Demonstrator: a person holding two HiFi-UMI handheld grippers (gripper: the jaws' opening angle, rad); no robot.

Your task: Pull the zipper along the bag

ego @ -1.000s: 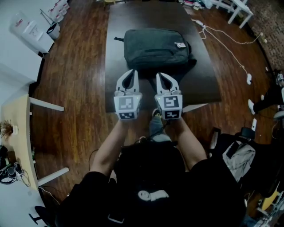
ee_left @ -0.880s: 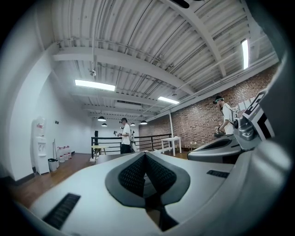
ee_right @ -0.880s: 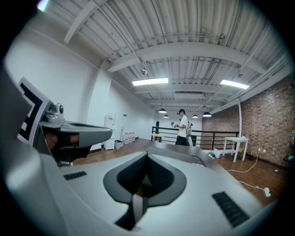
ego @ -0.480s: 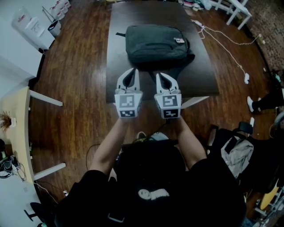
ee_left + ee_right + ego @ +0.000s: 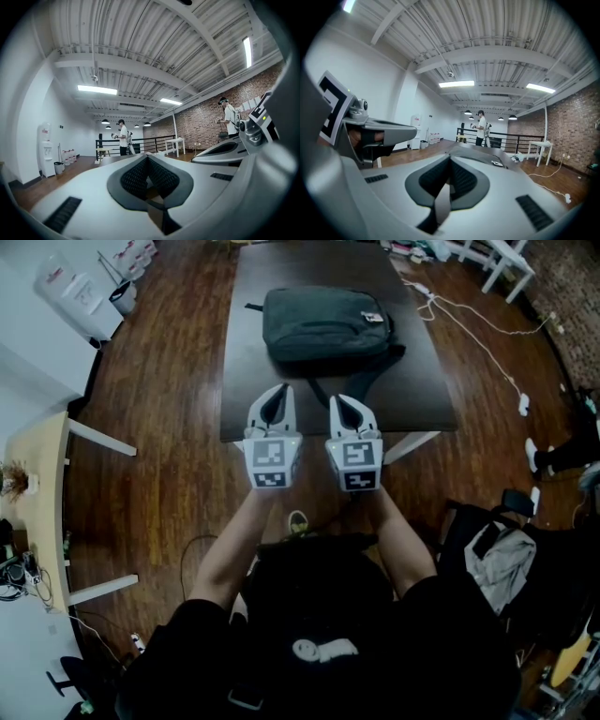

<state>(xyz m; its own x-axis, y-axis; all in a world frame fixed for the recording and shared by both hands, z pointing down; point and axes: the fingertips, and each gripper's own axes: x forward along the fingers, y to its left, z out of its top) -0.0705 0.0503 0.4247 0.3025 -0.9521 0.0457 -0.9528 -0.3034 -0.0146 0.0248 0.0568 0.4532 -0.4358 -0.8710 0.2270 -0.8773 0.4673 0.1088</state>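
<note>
A dark grey-green backpack (image 5: 323, 324) lies flat on the dark table (image 5: 422, 390), with a white label at its right corner and a strap trailing toward me. My left gripper (image 5: 277, 392) and right gripper (image 5: 340, 401) are held side by side over the table's near edge, a short way from the bag and not touching it. Both are shut with nothing between their pads. In the left gripper view the left gripper (image 5: 147, 157) points level across the room. In the right gripper view the bag (image 5: 485, 154) lies just beyond the right gripper (image 5: 450, 158).
Wooden floor surrounds the table. A white cable (image 5: 469, 324) runs across the floor at the right, and a light-wood desk (image 5: 37, 512) stands at the left. Clothes and bags (image 5: 497, 559) lie at my right. People (image 5: 123, 136) stand far off by a railing.
The bag and table have slid farther away in the head view. The grippers now sit at the table's near edge instead of over its top. Both stay shut.
</note>
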